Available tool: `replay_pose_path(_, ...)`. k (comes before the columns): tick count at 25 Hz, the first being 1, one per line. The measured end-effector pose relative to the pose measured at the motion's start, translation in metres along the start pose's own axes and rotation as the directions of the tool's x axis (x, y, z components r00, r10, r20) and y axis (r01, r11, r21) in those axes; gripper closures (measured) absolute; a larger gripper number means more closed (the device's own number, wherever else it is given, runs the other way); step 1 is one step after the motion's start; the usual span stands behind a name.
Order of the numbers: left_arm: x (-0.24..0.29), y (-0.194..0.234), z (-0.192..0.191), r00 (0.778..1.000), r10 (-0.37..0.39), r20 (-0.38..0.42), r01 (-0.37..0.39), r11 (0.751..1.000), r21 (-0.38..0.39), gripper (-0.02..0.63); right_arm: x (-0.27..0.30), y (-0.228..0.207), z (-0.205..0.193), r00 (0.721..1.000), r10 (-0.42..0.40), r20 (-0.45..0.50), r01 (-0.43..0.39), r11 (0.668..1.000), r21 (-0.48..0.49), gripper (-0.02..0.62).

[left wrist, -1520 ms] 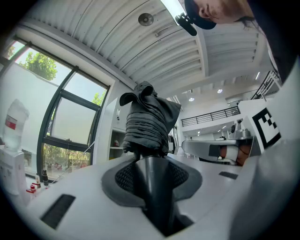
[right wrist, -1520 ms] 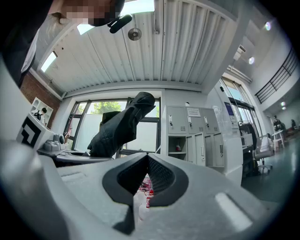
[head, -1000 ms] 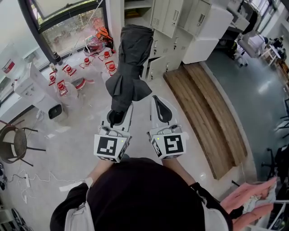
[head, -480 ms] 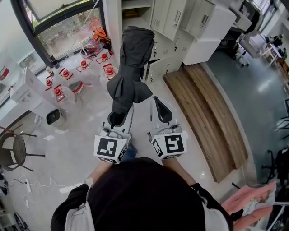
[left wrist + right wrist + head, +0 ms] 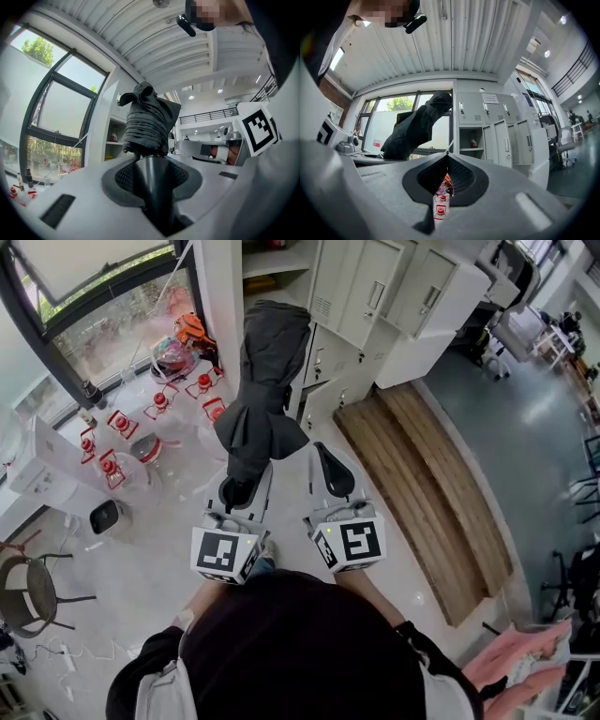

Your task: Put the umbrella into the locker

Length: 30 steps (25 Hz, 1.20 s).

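Note:
A folded dark grey umbrella (image 5: 267, 371) stands out ahead of me, its handle clamped in my left gripper (image 5: 244, 488). In the left gripper view the black handle (image 5: 152, 187) fills the gap between the pads and the bunched canopy (image 5: 147, 122) rises above it. My right gripper (image 5: 330, 470) travels beside it, shut with nothing inside; its tips (image 5: 446, 157) meet. The pale grey lockers (image 5: 370, 292) stand ahead. One compartment (image 5: 471, 140) is open, with a small red item on its shelf. From the right gripper view the umbrella (image 5: 417, 126) shows at the left.
A long wooden platform (image 5: 431, 474) lies on the floor at the right. Several red items (image 5: 117, 423) and a colourful bag (image 5: 173, 348) sit by the window on the left. A white box (image 5: 37, 470) and a round chair (image 5: 28, 587) are further left.
Both grippers and the umbrella have moved forward toward the lockers together. The floor items on the left have slid down and left in view. The grip on the handle is unchanged.

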<state>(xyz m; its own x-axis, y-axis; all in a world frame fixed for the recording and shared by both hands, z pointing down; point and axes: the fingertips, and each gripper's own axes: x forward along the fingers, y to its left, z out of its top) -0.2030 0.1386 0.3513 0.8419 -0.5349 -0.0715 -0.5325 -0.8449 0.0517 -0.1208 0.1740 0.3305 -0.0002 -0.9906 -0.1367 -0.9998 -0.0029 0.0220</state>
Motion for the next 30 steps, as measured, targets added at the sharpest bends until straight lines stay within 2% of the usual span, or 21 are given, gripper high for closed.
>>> replay_pose_path(9,0.063,0.058,-0.001,0.998,-0.057,-0.004,0.056,0.998,-0.003,0.503,0.081,-0.021,-0.015,0.999,-0.049,-0.004,0.049,0.999,0.004,0.592)
replay_pose_path(18,0.096,0.073,-0.010,0.995,-0.099,-0.022,0.099,0.995,-0.031,0.503,0.111,-0.041,-0.034,0.996,-0.083,-0.043,0.084,0.996,0.028,0.592)
replay_pose_path(24,0.121,0.081,-0.018,0.996,-0.079,-0.034,0.078,0.996,-0.044,0.503,0.137,-0.059,-0.039,0.999,-0.041,-0.030,0.042,0.998,0.043,0.592)
replay_pose_path(30,0.168,0.094,-0.018,1.000,-0.009,-0.027,0.008,0.999,-0.041,0.503,0.185,-0.091,-0.042,0.999,0.050,-0.011,-0.049,0.998,0.051,0.592)
